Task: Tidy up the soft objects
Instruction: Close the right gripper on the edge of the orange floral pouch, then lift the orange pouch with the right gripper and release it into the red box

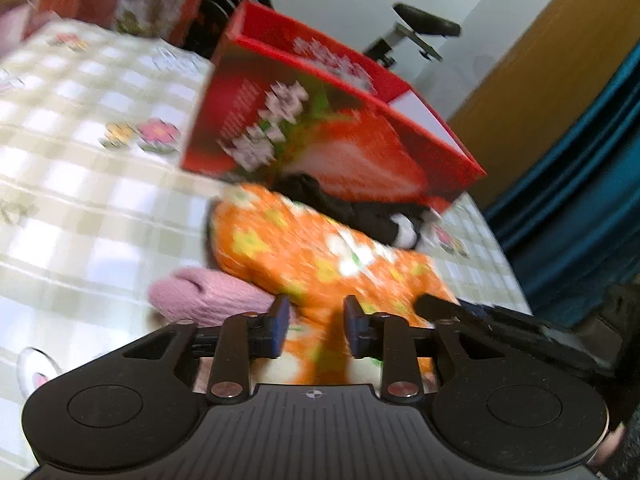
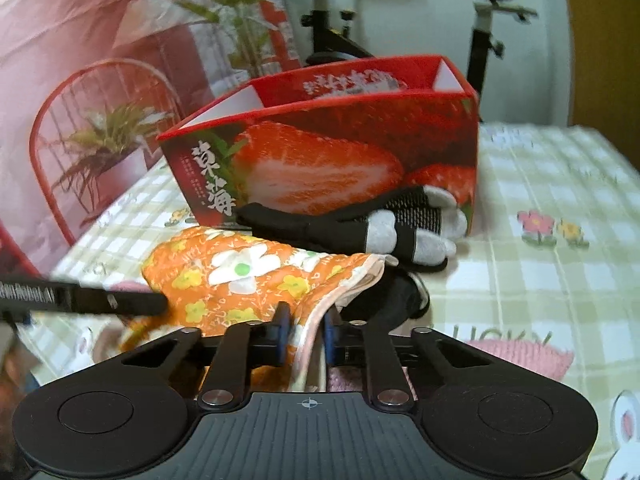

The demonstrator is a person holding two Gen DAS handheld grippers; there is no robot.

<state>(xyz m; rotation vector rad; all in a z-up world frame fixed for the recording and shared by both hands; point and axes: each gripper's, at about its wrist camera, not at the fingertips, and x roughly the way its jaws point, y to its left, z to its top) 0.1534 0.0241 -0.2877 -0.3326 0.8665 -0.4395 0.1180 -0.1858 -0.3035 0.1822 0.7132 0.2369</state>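
An orange flowered oven mitt (image 1: 320,256) (image 2: 240,276) lies on the checked tablecloth in front of an open red strawberry box (image 1: 328,128) (image 2: 340,152). My left gripper (image 1: 316,324) is shut on one end of the mitt. My right gripper (image 2: 306,328) is shut on the mitt's pale cuff edge. A black and grey glove (image 2: 380,228) (image 1: 384,216) lies against the box behind the mitt. A pink knitted piece (image 1: 208,296) (image 2: 520,356) lies beside the mitt. The other gripper's black finger shows at the right in the left wrist view (image 1: 480,312) and at the left in the right wrist view (image 2: 100,300).
The table has a checked cloth with flower prints (image 2: 552,184) (image 1: 80,160). A red chair and potted plant (image 2: 108,148) stand at one side. An exercise bike (image 2: 488,8) stands behind the table. A blue curtain (image 1: 592,200) hangs past the table edge.
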